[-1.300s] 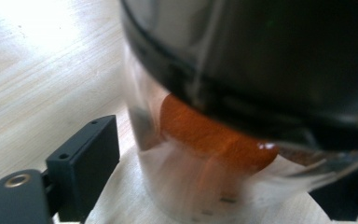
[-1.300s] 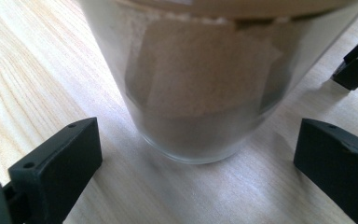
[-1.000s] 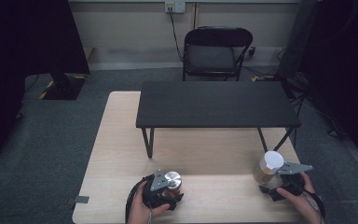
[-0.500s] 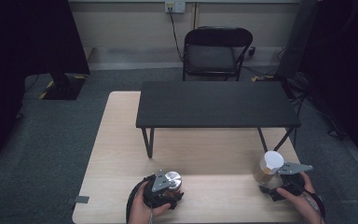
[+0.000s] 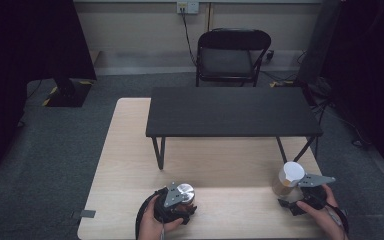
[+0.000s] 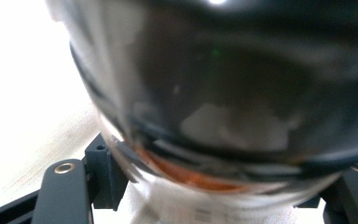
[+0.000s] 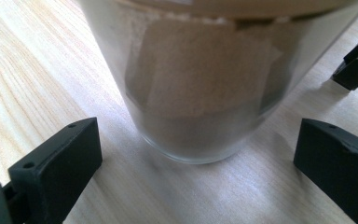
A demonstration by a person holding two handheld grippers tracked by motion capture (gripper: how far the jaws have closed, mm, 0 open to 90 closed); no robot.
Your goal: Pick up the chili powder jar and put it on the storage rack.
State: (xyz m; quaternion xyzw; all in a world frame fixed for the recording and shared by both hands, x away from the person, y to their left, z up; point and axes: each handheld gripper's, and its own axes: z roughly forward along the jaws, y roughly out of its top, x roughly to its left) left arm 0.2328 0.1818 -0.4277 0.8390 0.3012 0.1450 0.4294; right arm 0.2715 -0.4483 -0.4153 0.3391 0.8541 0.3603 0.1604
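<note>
The left gripper [image 5: 180, 202] has just closed its jaws on the dark jar [image 6: 223, 93] near the table's [image 5: 125, 165] front edge; the right gripper [image 5: 292, 195] straddles the white-lidded jar [image 5: 289, 179], jaws wide and clear; one grasped, one left, nothing lifted.

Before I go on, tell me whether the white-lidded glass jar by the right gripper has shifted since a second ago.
No. The white-lidded glass jar stands where it did, just in front of the right legs of the black bench, between the right gripper's open jaws.
</note>
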